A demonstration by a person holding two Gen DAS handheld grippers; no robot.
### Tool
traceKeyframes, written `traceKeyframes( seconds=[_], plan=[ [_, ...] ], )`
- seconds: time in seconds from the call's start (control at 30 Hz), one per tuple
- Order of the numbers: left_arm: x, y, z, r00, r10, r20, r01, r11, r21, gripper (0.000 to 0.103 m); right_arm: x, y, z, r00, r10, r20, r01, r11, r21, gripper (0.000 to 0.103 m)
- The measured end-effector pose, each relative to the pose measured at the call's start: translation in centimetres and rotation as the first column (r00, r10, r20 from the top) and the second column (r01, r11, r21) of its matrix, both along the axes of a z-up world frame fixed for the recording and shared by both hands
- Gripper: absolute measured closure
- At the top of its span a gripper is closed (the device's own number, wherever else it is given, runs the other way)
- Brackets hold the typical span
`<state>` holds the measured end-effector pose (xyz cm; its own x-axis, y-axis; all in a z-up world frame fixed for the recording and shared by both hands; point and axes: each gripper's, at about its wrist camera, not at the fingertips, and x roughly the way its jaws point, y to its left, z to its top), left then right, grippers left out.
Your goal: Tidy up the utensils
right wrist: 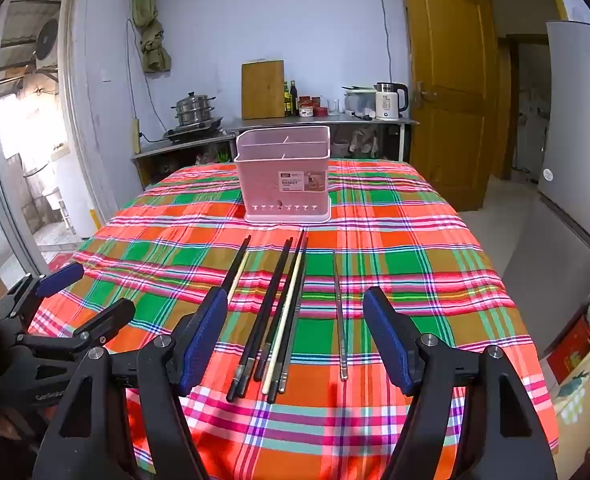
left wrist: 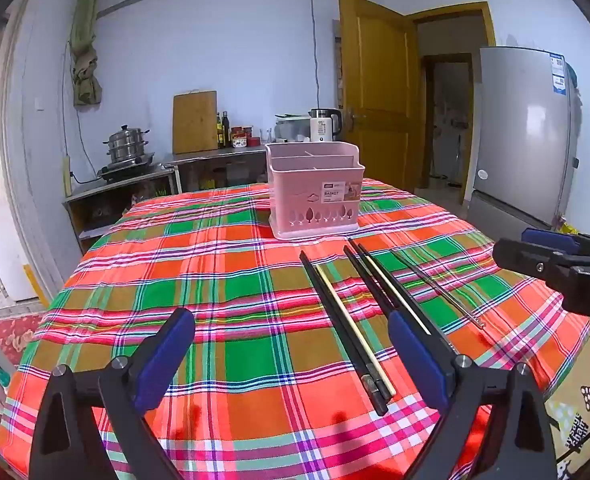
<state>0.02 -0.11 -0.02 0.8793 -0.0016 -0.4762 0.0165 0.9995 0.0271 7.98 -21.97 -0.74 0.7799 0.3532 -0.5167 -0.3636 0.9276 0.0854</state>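
Observation:
A pink utensil basket (left wrist: 314, 190) (right wrist: 283, 174) with dividers stands upright at the far middle of the table. Several black, cream and metal chopsticks (right wrist: 279, 316) (left wrist: 347, 328) lie loose on the cloth in front of it. A thin metal pair (right wrist: 339, 316) (left wrist: 443, 292) lies apart to the right. My left gripper (left wrist: 291, 328) is open and empty above the cloth, left of the chopsticks. My right gripper (right wrist: 295, 308) is open and empty, hovering over the chopsticks' near ends. It also shows in the left wrist view (left wrist: 555, 264).
The round table has a plaid cloth (right wrist: 395, 240). Behind stand a steel counter (right wrist: 319, 120) with a kettle, bottles, cutting board and steamer pot. A yellow door (right wrist: 447, 80) and a fridge (left wrist: 523, 132) are at the right.

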Motion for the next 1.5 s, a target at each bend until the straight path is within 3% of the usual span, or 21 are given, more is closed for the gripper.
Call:
traceKeyframes(
  seconds=[1.5],
  plan=[
    [0.13,0.02,0.12,1.0,-0.002,0.003,0.002,1.0,-0.017,0.005,-0.06,-0.43,0.3,1.0,-0.006,-0.001,0.006,1.0,0.017,0.032]
  ],
)
